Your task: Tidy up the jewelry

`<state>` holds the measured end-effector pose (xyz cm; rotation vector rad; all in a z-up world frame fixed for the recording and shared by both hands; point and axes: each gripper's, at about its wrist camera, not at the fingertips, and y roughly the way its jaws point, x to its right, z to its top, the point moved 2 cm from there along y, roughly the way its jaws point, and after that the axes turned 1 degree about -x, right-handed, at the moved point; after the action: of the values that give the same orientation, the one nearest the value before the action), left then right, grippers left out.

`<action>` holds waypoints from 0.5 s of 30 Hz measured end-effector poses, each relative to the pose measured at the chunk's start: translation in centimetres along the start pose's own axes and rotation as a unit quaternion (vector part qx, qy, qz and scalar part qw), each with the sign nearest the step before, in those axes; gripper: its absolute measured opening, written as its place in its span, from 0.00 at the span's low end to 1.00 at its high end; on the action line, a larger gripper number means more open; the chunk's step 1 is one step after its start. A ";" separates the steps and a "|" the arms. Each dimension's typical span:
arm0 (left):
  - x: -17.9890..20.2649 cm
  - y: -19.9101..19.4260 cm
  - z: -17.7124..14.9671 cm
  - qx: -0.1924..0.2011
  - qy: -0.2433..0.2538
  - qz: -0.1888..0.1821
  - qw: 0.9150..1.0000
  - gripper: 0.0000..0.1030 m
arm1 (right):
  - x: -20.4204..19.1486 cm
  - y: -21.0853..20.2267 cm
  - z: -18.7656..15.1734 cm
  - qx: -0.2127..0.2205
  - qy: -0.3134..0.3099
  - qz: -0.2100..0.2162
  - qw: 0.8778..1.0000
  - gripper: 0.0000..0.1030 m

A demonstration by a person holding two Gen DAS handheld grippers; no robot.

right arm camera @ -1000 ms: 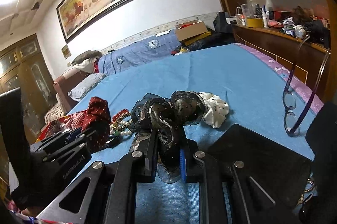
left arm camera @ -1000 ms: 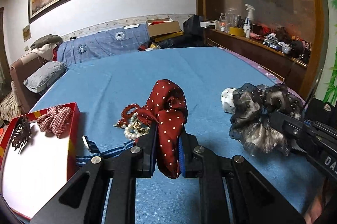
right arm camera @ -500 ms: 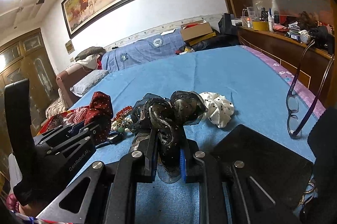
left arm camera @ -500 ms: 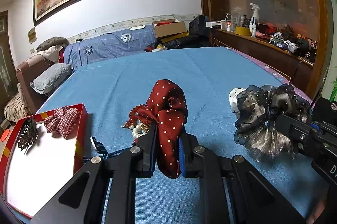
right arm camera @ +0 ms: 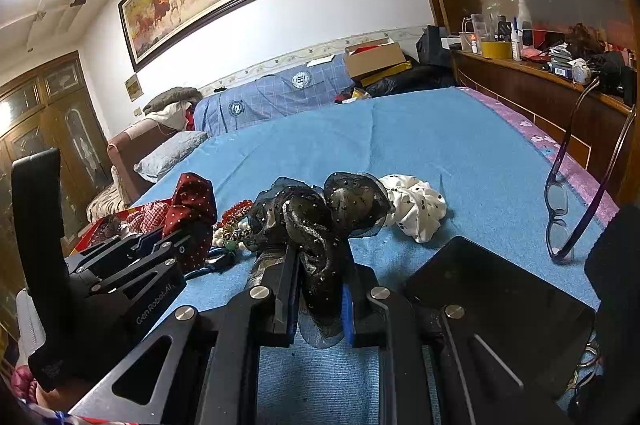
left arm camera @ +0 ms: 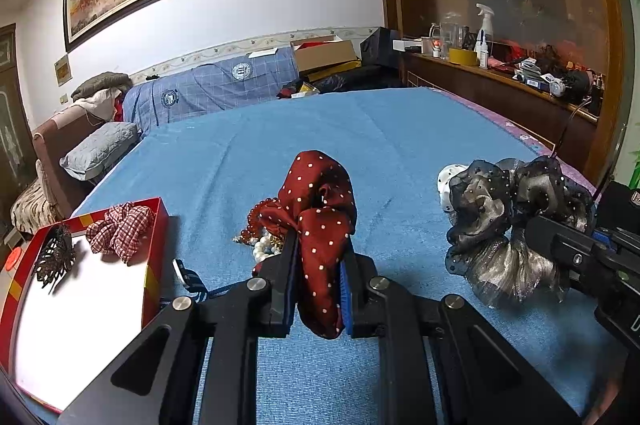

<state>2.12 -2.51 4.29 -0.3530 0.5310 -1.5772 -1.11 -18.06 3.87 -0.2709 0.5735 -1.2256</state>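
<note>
My left tongs (left arm camera: 318,281) are pinching a red polka-dot scrunchie (left arm camera: 320,217) above the blue bed (left arm camera: 320,137). Just behind it a heap of beads and pearls (left arm camera: 260,237) is lying. At left, a red box (left arm camera: 154,265) is holding a checked scrunchie (left arm camera: 120,229) and a dark hair clip (left arm camera: 54,257). My right tongs (left arm camera: 560,245) are gripping a grey mesh scrunchie (left arm camera: 508,221).

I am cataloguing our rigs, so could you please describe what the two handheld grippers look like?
Both are matte black, angular frames with silver screw heads. The left gripper and the right gripper each have flat black fingers lined with blue pads. White "GenRobot.AI" lettering marks the left gripper's side in the right wrist view. No cables or sleeves show.
</note>
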 end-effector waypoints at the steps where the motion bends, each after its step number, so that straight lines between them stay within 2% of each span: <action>1: 0.0 0.0 0.0 0.001 0.000 0.002 1.000 0.16 | 0.0 0.0 0.0 0.000 0.000 0.000 1.000 0.17; 15: 0.0 0.0 0.0 0.000 0.001 0.002 1.000 0.16 | -0.3 0.0 0.0 -0.001 -0.003 -0.001 1.000 0.18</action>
<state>2.11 -2.55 4.33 -0.3499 0.5328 -1.5743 -1.22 -17.83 3.95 -0.2758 0.5689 -1.2255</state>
